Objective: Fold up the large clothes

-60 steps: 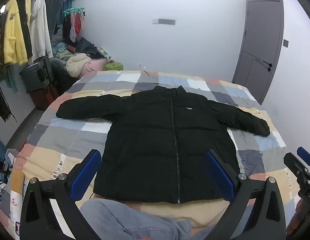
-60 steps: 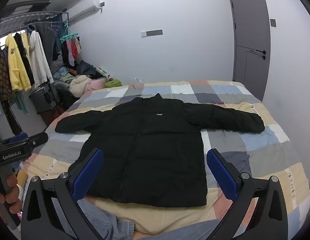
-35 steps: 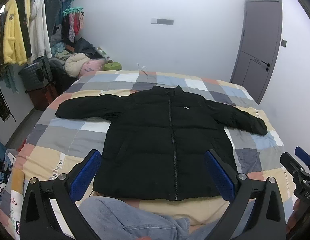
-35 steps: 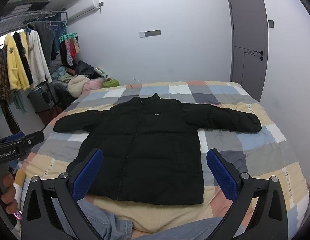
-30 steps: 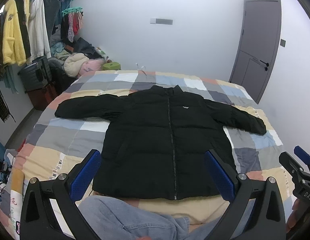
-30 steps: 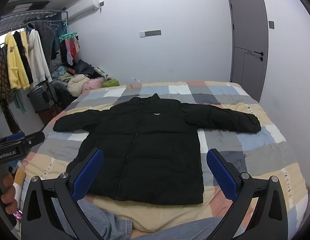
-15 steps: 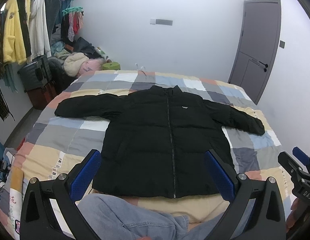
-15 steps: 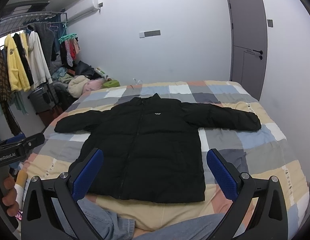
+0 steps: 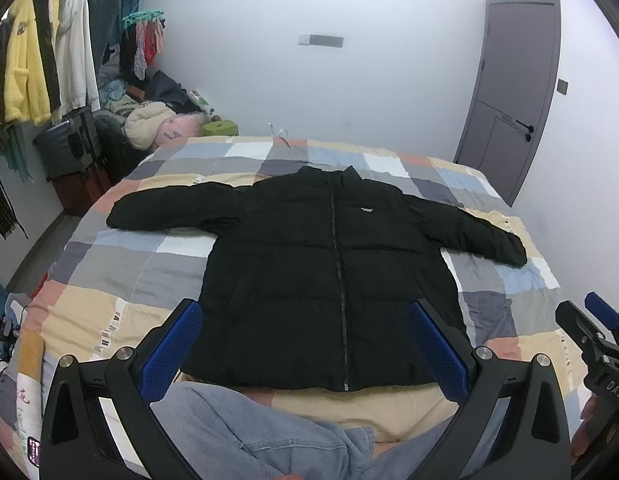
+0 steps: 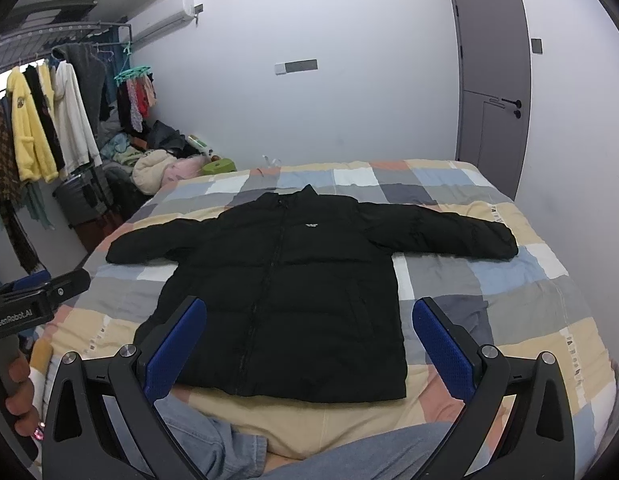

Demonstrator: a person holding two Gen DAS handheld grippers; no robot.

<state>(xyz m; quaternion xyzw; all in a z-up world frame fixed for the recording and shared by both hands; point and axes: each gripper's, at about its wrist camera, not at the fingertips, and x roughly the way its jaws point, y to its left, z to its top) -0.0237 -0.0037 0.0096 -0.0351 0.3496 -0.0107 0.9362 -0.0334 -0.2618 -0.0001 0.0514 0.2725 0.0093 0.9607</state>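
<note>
Black puffer jacket (image 9: 329, 272) flat on checkered bed (image 9: 121, 276), zipped, sleeves spread sideways, collar toward far wall. Left gripper (image 9: 305, 340), right gripper (image 10: 309, 336) both spread wide, holding nothing.

A grey door (image 9: 513, 92) stands shut behind the checkered bed (image 9: 121, 276); hanging clothes (image 9: 49, 52) line the left wall.

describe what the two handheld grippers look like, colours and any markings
Both the left gripper and the right gripper have black angular frames with silver bolts and blue textured pads on the fingers. White lettering reads "GenRobot.AI" on the left one's side and "DAS" on the right one's.
</note>
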